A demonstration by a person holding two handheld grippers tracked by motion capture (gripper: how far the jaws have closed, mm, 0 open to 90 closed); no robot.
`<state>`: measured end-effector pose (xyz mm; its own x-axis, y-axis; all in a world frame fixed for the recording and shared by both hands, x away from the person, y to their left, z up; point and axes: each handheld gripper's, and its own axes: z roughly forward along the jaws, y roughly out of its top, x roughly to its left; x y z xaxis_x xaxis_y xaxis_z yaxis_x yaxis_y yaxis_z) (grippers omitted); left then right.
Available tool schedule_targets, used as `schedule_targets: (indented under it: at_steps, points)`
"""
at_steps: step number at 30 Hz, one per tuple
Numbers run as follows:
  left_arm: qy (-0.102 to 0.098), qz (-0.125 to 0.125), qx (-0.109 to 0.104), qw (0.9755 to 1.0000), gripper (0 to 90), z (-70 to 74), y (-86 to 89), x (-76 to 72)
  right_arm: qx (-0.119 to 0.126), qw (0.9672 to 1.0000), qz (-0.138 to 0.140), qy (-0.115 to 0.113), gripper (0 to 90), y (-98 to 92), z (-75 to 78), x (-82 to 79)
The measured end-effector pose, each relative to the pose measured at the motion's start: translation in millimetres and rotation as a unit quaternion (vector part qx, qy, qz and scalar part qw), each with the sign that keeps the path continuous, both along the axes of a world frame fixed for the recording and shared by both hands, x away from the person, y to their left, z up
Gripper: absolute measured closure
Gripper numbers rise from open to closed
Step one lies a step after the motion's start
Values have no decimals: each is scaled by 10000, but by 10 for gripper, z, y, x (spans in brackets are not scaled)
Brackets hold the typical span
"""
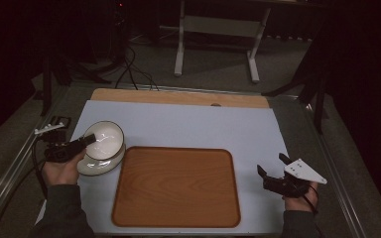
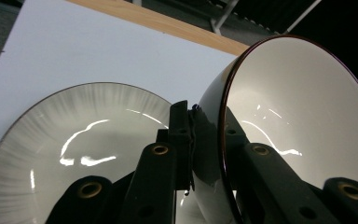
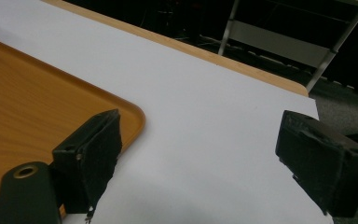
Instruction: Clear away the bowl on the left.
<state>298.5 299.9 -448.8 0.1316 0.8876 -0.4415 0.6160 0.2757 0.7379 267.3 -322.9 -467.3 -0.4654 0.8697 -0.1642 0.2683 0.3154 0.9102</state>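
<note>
A white bowl (image 1: 104, 140) with a dark rim, tilted on its side, sits at 9 o'clock on the table (image 1: 193, 124), raised above a second white dish (image 1: 95, 166) that rests flat on the white surface. In the left gripper view, the tilted bowl (image 2: 303, 121) has its wall pinched between the two black jaws, one inside and one outside the rim, with the lower dish (image 2: 70, 149) beneath. The left hand-held gripper (image 1: 82, 143) is thus clenched on the bowl. A wooden tray (image 1: 176, 186) lies at centre, just beside the dishes. At 3 o'clock, the right hand-held gripper (image 1: 274, 171) hovers near the tray's corner (image 3: 51, 98), released, jaws wide apart.
</note>
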Motion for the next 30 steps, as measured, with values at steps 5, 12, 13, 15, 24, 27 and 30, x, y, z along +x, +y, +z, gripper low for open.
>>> schedule_targets:
  at_steps: [5, 12, 13, 15, 24, 27, 30]
  points:
    - [-26, -96, -5, 10000, 818, 26, -67, 0, 1, 10000, 6, -13, 139, -3, 2, 0]
    - [-31, -242, 26, 9997, 818, 40, -155, 11, 10, 10000, -4, -19, 138, -9, 4, -1]
    - [-27, -262, 36, 9996, 818, 40, -167, 13, 10, 10000, -4, -19, 139, -9, 4, 0]
    - [-21, -296, 51, 9995, 818, 42, -189, 16, 10, 10000, -4, -18, 138, -10, 4, -1]
    - [-38, -448, 103, 9989, 819, 64, -301, 20, 9, 10000, -2, -18, 139, -13, 7, -2]
    - [-34, -510, 139, 9986, 818, 64, -338, 25, 10, 10000, -2, -26, 139, -14, 7, -4]
    - [-26, -557, 158, 9983, 819, 66, -375, 28, 15, 10000, -7, -28, 139, -16, 8, -4]
